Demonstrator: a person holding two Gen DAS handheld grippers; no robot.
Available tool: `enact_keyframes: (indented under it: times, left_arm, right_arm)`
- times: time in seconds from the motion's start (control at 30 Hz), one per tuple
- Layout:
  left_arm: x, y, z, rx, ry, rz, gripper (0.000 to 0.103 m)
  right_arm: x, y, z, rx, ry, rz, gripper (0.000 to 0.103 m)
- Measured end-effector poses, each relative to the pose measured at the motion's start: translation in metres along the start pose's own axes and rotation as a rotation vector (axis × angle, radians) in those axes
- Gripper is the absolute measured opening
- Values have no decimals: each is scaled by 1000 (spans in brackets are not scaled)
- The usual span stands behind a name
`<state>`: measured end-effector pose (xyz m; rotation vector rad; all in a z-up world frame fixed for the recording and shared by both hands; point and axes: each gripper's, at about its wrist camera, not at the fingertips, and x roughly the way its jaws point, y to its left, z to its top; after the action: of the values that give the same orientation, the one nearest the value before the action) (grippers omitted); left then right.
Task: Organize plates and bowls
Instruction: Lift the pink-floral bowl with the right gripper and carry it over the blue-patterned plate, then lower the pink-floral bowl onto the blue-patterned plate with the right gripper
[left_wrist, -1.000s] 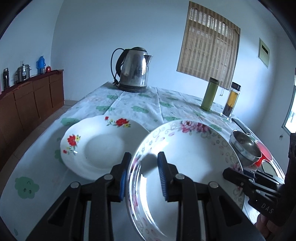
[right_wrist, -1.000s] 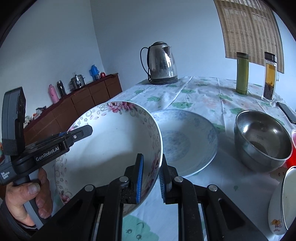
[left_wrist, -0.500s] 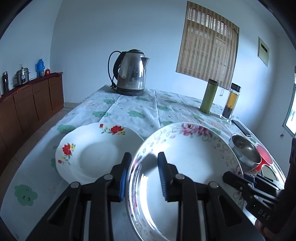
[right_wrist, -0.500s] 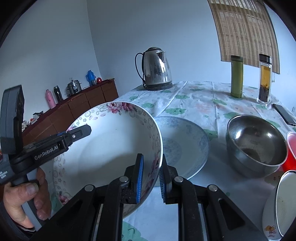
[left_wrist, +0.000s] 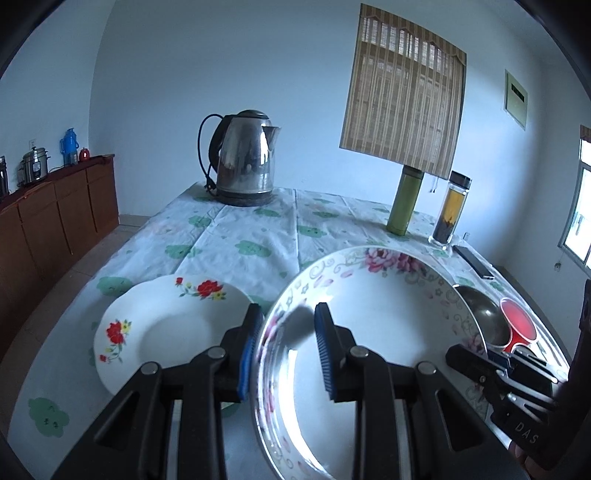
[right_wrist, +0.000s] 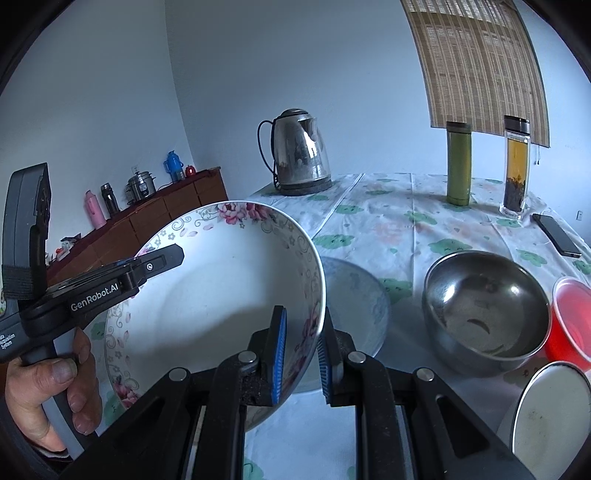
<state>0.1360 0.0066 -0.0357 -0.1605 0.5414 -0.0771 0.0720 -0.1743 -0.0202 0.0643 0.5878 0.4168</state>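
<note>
We hold the pink-flowered bowl tilted above the desk, our left tool and right tool each pinching its rim on opposite sides; a red-flowered plate lies near the desk's left edge, a steel bowl toward the right.

The left claw pinches the near rim of a pink-flowered bowl held above the tabletop, with a red-flowered plate just left of the claw and a steel kettle far beyond it.
</note>
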Motion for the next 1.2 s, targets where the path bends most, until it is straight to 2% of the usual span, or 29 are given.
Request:
enact_keyframes:
  times: [0.23,0.43,0.6,0.9,1.2]
  left_arm:
    - [12,1,6,-34,-12,-15,27]
    - [19,-3,15,-27,-32,-22,27]
    - [23,-7,18,-15,-9,-19,27]
    - [21,-18,38,12,-36,-27,27]
    - [35,-18,33,8,-28,-51,27]
  right_arm:
    - [6,-4,2,1,-2,-16,18]
    - [7,-8,8,9,-13,-28,17]
    - [11,-12,8,23,-10,-37,18]
    - [2,-16,15,54,-13,-34,18]
    - [4,-19,17,51,6,-63,18]
